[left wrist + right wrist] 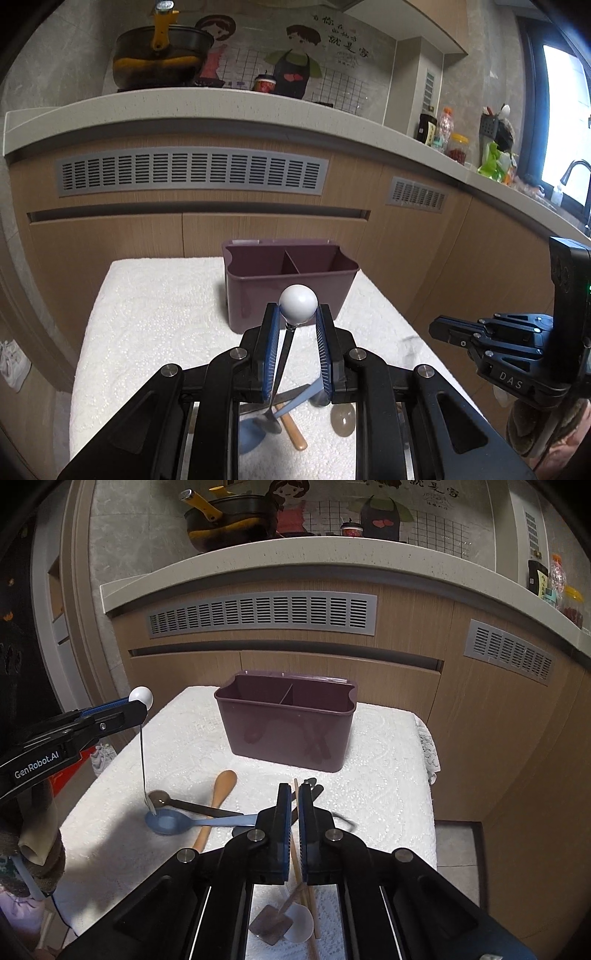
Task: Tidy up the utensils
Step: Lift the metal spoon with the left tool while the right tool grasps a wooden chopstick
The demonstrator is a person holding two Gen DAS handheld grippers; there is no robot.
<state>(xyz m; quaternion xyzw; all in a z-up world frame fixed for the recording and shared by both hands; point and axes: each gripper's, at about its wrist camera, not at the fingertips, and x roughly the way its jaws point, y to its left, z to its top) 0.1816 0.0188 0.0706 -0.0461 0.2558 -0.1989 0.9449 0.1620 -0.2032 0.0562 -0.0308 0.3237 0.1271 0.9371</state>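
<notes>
The purple two-compartment utensil caddy [286, 720] stands at the far end of the white towel-covered table [388, 797], both halves bare inside. On the near side of the caddy, raised above the cloth, the left gripper [297, 314] pinches a slim metal spoon with a white ball top [298, 303]: the ball sits between the blue pads at the tips, and the thin stem hangs down so its small bowl hovers just over the blue spoon [170, 821].

The blue spoon lies on the towel nearer than the caddy, crossed with a wooden spoon [218, 801] and a dark metal spoon [162, 798] in a loose heap.

The right gripper [294, 794], also on the near side of the caddy, has its pads pressed together on a wooden chopstick [295, 853], which runs lengthwise between them, its tip poking out toward the caddy. Under that gripper, nearest of all, lie a small brown spatula-like piece [271, 925] and a pale translucent spoon [301, 923].
</notes>
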